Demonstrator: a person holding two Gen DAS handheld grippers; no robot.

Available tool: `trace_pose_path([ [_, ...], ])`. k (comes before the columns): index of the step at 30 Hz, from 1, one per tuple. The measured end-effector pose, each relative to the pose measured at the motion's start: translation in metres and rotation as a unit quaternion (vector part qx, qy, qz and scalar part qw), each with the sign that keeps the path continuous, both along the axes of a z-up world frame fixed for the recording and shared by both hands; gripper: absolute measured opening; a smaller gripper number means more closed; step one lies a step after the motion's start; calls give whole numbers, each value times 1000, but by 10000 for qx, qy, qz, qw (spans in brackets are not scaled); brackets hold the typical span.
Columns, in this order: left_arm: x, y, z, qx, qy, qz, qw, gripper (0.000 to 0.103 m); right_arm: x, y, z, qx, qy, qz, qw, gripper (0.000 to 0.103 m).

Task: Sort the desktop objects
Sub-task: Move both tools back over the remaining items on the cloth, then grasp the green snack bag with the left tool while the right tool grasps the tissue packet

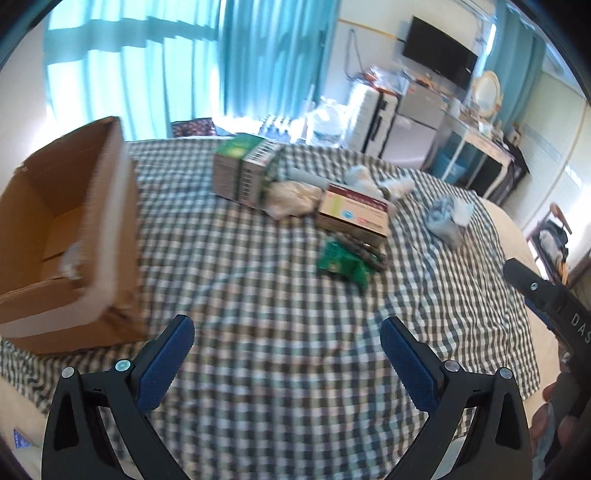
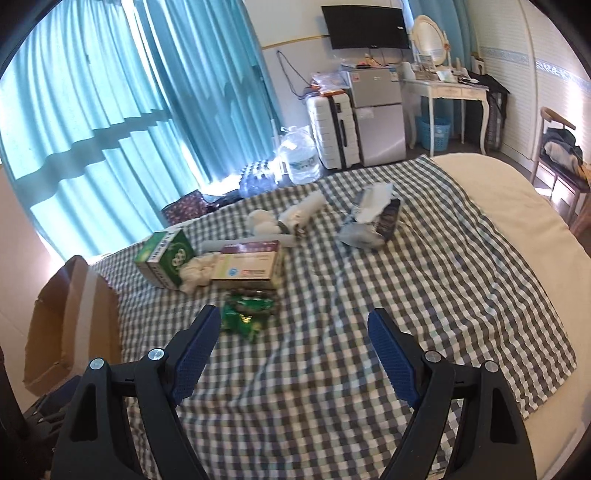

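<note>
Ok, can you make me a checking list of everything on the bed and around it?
Surface: checked cloth spread over a cream bed.
Job's things: open cardboard box at the left; green box, maroon-topped box, green packet, tissue pack.
Clutter: white crumpled cloth, white bundles.
Grippers: left gripper open, empty; right gripper open, empty.
Cables: cord on the wall near the TV.
Surroundings: teal curtains, suitcase, small fridge, water jug, dressing table.

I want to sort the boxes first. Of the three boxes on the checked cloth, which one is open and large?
The brown cardboard box at the cloth's left edge: its top is open. The green box and the red-topped box are small and closed.
</note>
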State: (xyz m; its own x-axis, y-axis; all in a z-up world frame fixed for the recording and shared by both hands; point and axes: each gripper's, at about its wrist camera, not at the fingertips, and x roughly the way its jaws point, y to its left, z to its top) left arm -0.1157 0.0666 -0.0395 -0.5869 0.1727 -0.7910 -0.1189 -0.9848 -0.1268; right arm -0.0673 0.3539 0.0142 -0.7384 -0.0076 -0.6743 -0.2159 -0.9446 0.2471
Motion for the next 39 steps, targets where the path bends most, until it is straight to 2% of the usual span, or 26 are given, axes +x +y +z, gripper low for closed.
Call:
trace_pose_path([
  [10, -36, 54, -46, -375, -272, -277, 9985, 103, -17, 33, -44, -122, -345, -117, 9993, 82],
  [16, -58, 71, -67, -420, -410, -314, 9978, 103, -22, 45, -59, -246, -484, -261, 9982, 82],
  [22, -71, 83, -81, -483, -436, -442, 9969, 103, -32, 50, -65, -280, -541, -296, 9977, 82],
  [29, -89, 90, -96, -593, -356, -528, 9962, 103, -56, 57, -64, -17, -395, -315, 9987, 82],
  [34, -109, 101, -114, -804, -404, -537, 9945, 103, -82, 69, -66, 215, -294, -318, 9988, 82],
  [37, -119, 101, -124, -742, -497, -486, 9948, 103, -97, 76, -71, 228, -307, -322, 9987, 82],
  [39, -122, 103, -125, -700, -379, -461, 9958, 103, -108, 80, -75, 237, -309, -349, 9986, 82],
])
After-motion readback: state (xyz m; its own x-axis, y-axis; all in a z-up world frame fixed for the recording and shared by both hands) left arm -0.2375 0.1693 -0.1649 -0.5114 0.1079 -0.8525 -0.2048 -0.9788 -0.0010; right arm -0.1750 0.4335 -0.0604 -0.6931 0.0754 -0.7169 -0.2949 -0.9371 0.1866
